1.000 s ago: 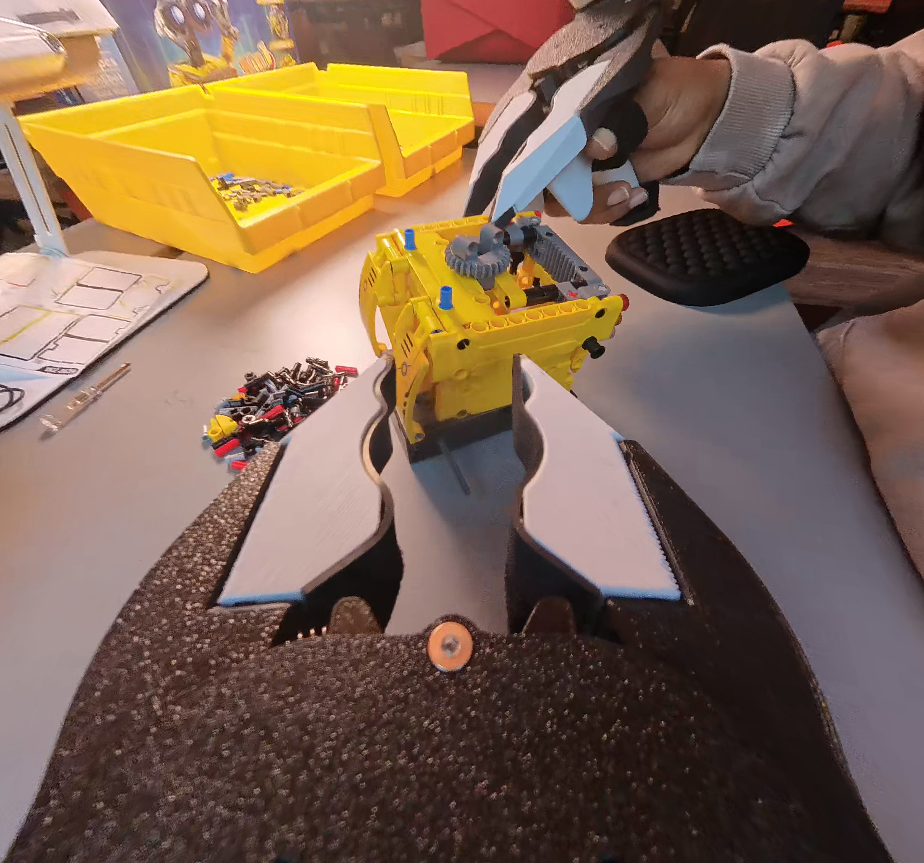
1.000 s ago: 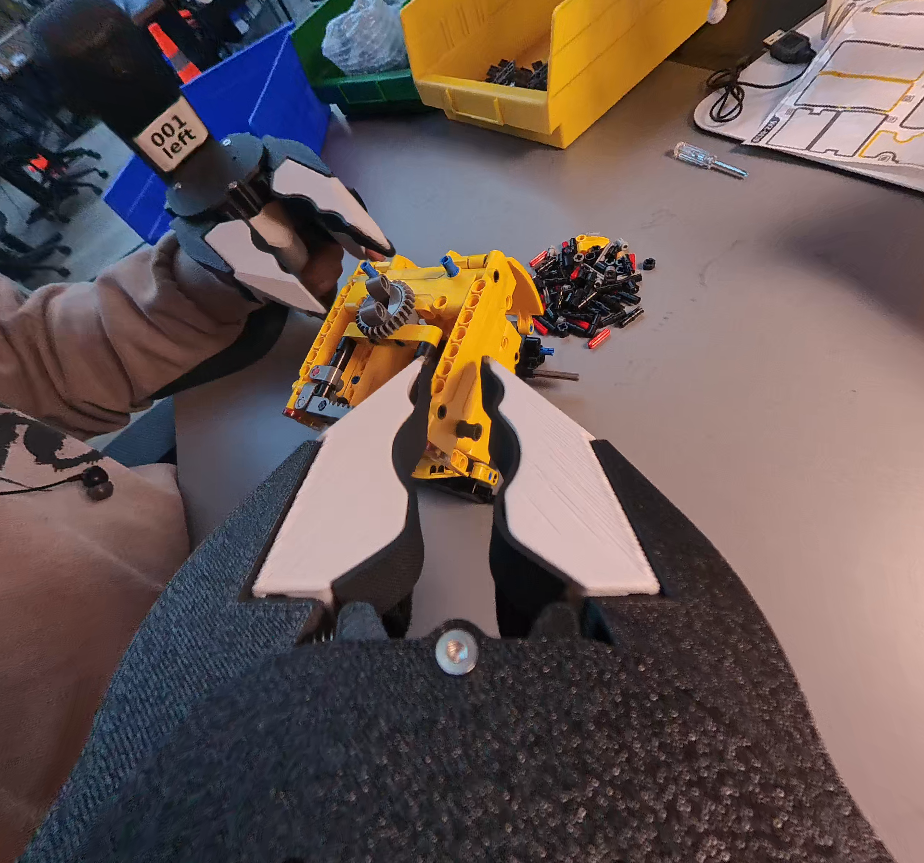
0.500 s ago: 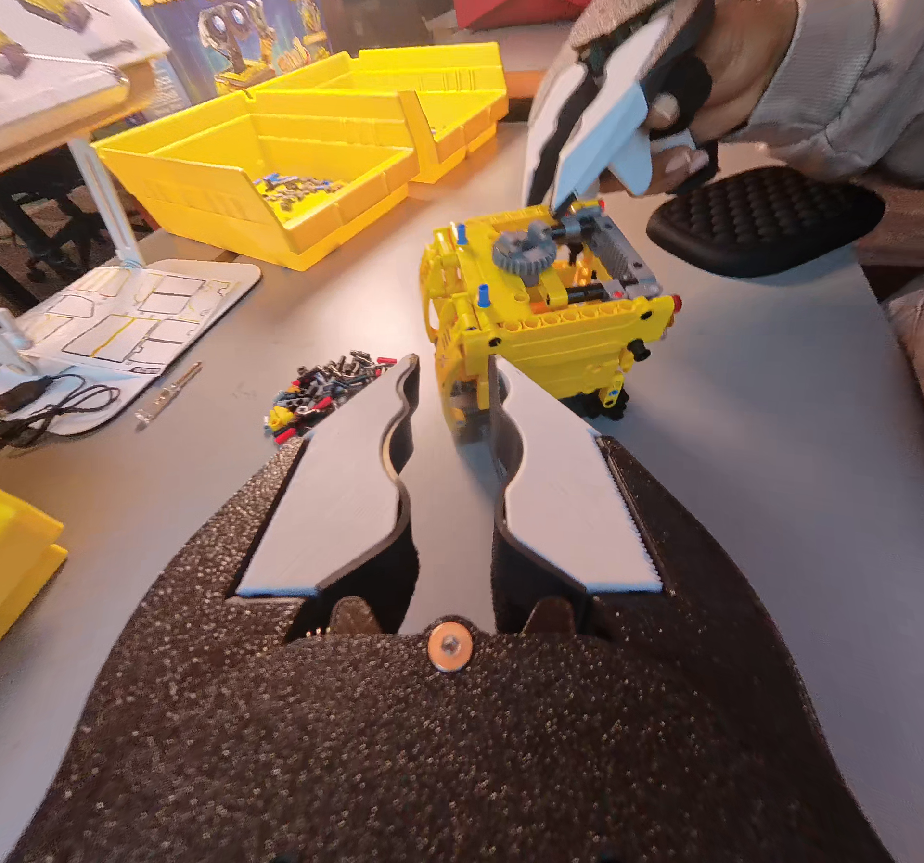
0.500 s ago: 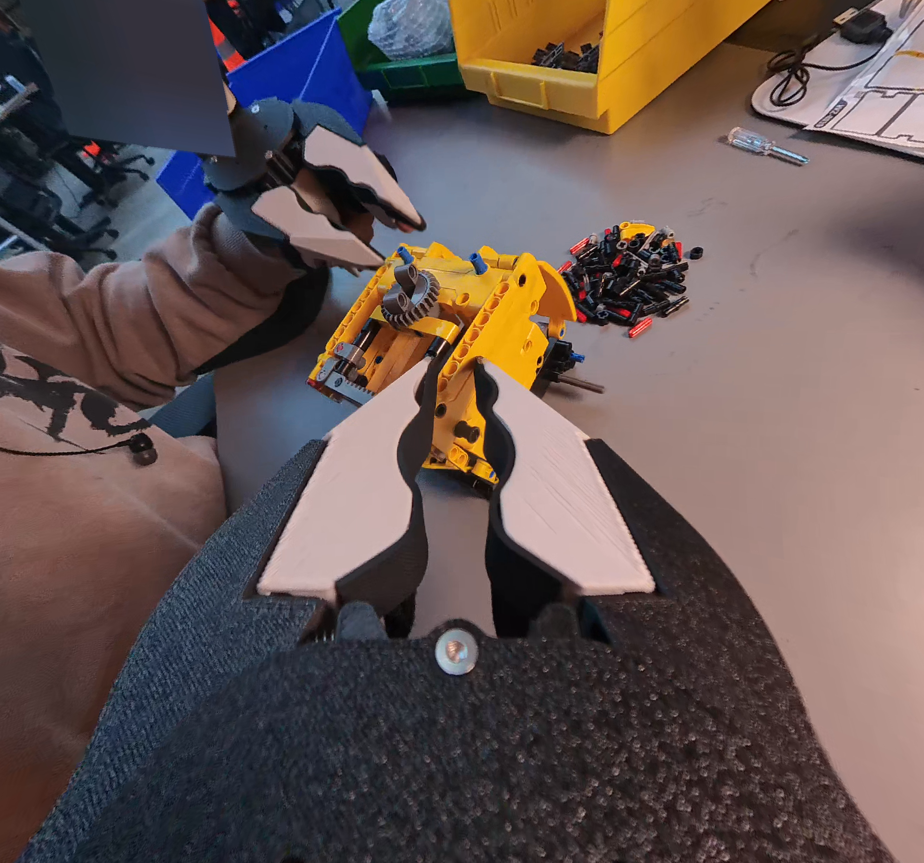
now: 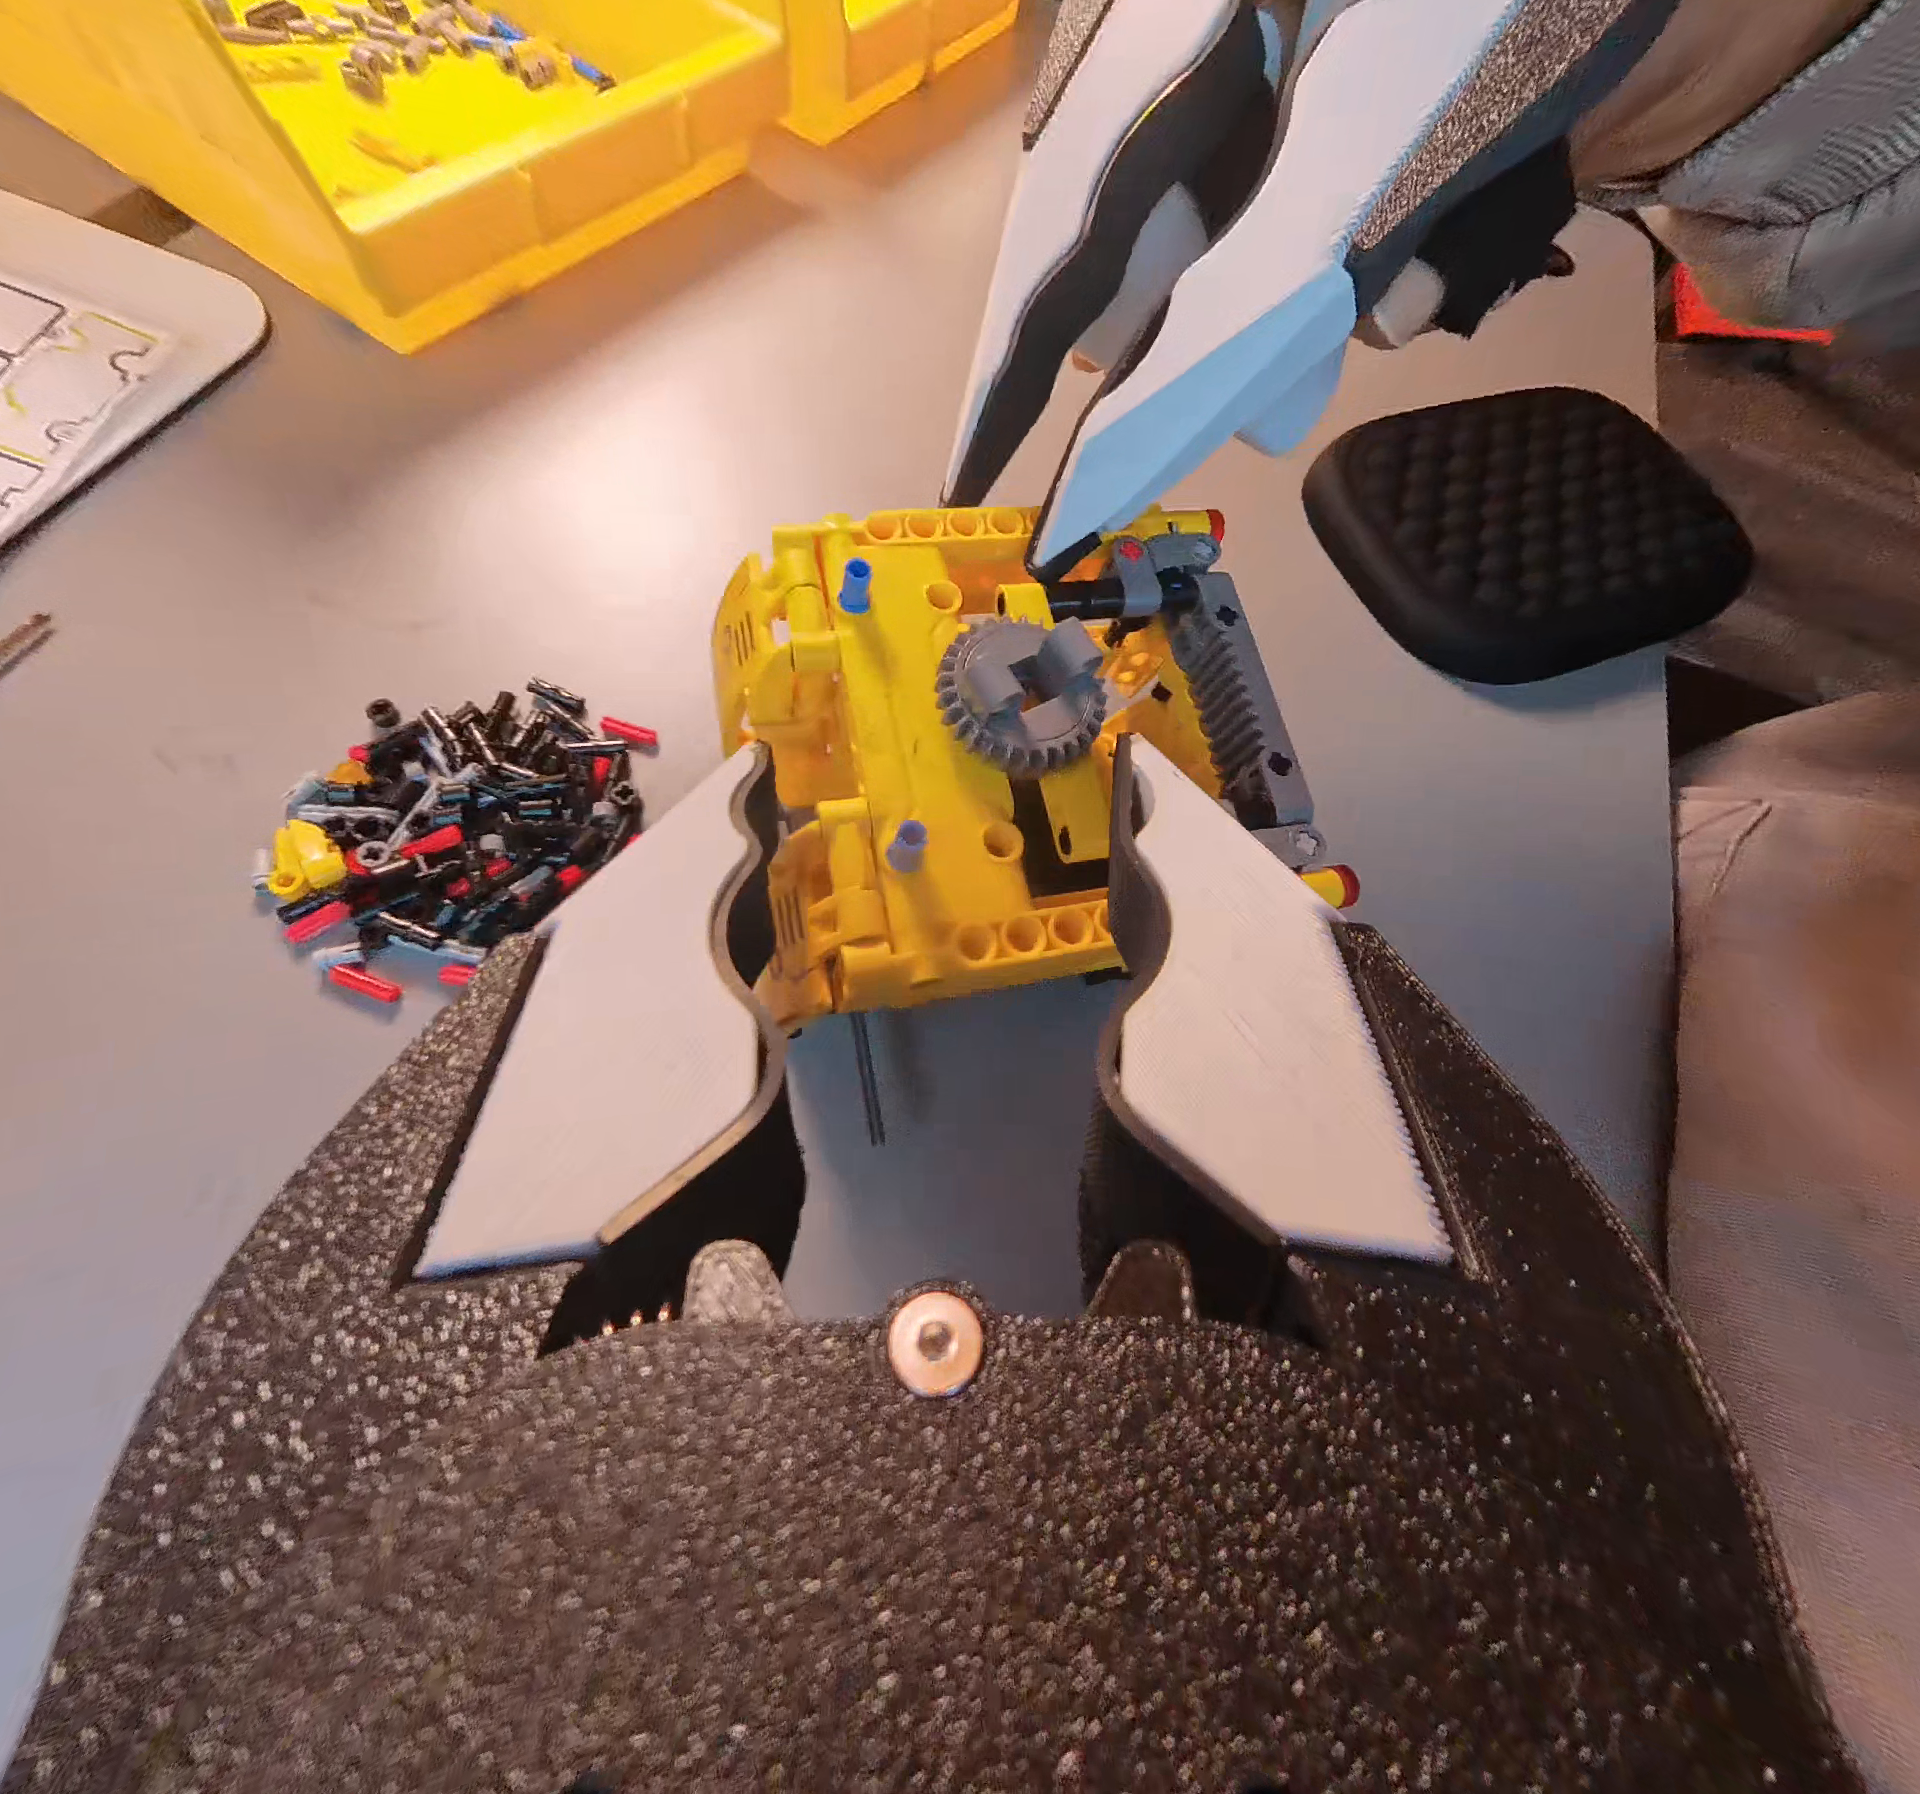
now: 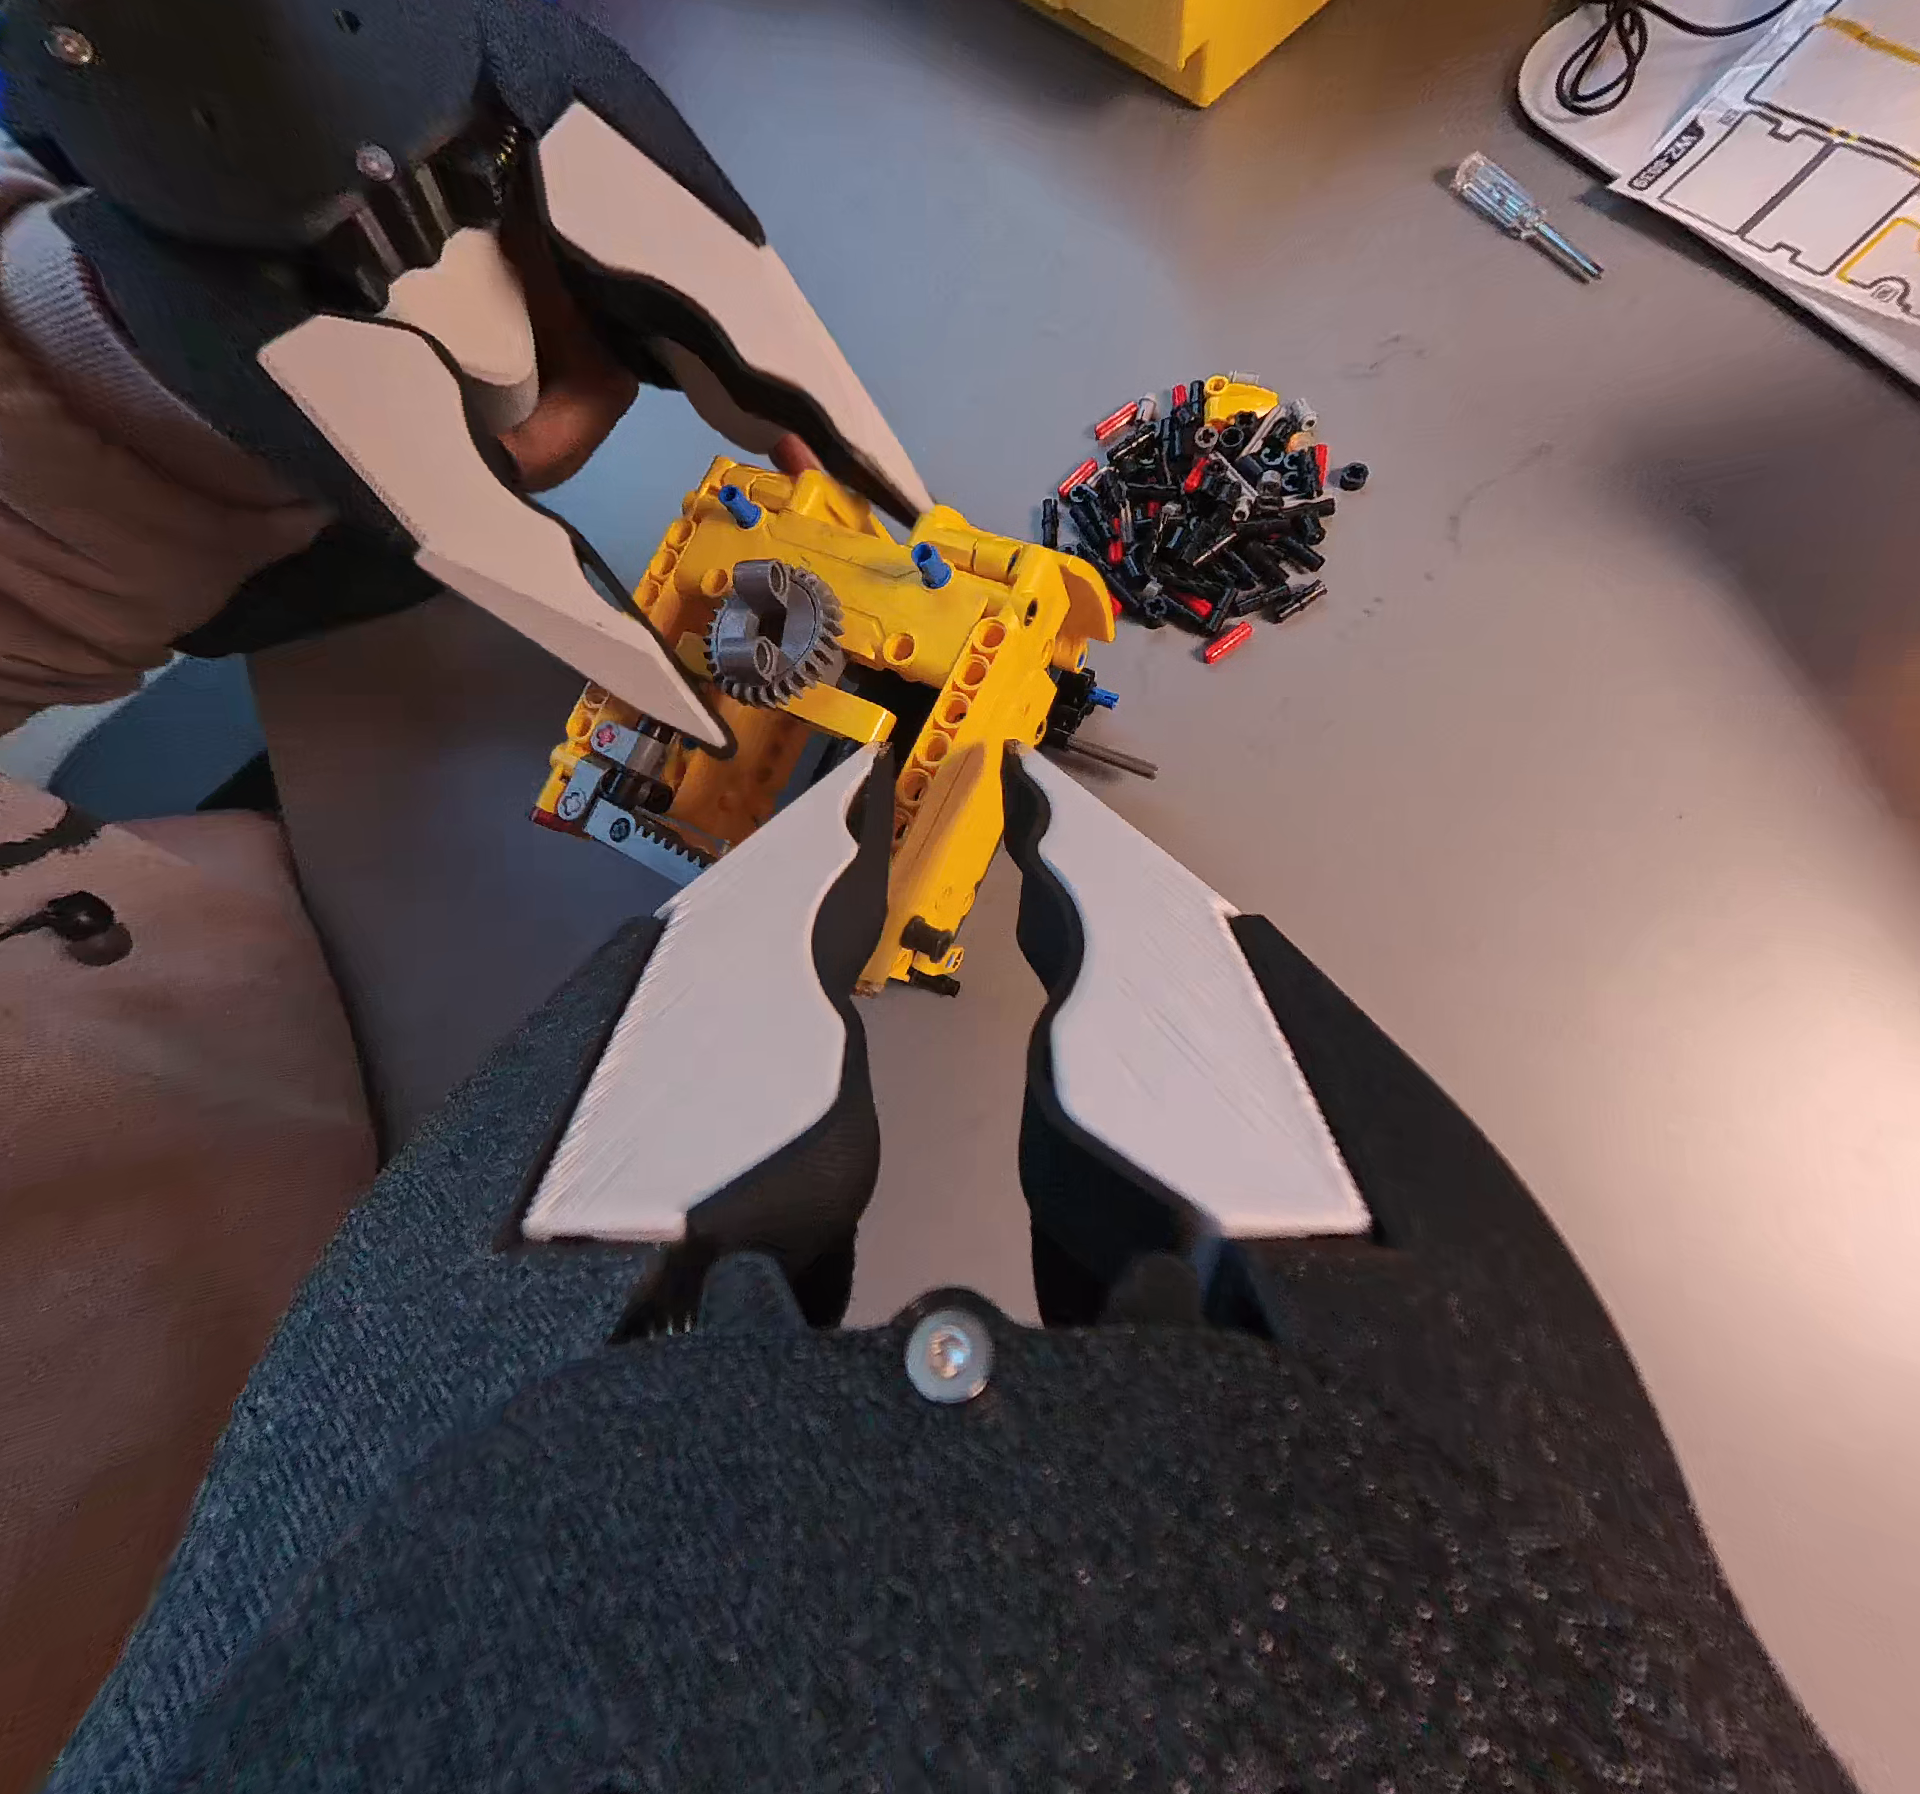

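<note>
Yellow brick-built model (image 5: 935,809) on the counter (image 5: 520,518) — light, rigid, liable to shed pieces, best taken by its beams: left gripper (image 5: 940,768) fingers straddle it wide; right gripper (image 6: 940,755) fingers narrow, pinching a side beam.

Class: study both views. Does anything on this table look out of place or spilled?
A heap of small black and red connector pins lies loose on the grey table, not in the yellow bins behind it.

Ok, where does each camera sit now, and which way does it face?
Left wrist view: on the left gripper, facing down at the yellow toy-brick model with a grey gear; own open fingers show.
Right wrist view: on the right gripper, facing the model's opposite side; own fingers pinch its beam.
Both show the model and black-and-red pin pile.
</note>
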`<move>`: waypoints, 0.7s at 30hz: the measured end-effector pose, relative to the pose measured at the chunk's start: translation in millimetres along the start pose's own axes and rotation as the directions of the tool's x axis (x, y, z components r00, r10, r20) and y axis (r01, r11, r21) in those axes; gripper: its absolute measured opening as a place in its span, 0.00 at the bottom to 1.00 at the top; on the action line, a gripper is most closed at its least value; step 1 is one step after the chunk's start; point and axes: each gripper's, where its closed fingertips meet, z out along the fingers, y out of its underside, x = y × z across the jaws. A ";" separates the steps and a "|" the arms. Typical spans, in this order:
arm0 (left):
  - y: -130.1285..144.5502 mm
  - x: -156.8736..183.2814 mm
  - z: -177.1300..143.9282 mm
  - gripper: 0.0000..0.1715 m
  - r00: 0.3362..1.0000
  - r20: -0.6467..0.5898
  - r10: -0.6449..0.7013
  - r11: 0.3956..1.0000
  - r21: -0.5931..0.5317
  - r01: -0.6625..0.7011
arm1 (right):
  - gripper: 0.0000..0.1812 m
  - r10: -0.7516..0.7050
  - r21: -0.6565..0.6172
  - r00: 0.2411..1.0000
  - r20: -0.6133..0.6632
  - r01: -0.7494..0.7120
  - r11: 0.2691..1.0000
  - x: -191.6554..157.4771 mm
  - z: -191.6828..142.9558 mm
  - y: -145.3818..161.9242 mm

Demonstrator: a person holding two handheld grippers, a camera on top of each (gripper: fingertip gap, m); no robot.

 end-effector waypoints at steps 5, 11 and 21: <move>1.1 2.0 4.8 0.34 0.997 0.066 0.029 0.998 -0.054 -0.025 | 0.08 -0.049 -0.042 0.999 -0.013 0.048 0.998 -0.5 2.0 -1.9; 1.2 2.4 6.7 0.32 0.990 0.124 0.066 0.993 -0.109 -0.052 | 0.06 -0.160 -0.123 0.984 -0.074 0.150 0.981 1.2 4.2 -4.2; 4.0 2.2 2.3 0.31 0.983 0.178 0.045 0.996 -0.079 -0.031 | 0.04 -0.292 -0.120 0.941 -0.169 0.275 0.954 0.7 12.3 -12.1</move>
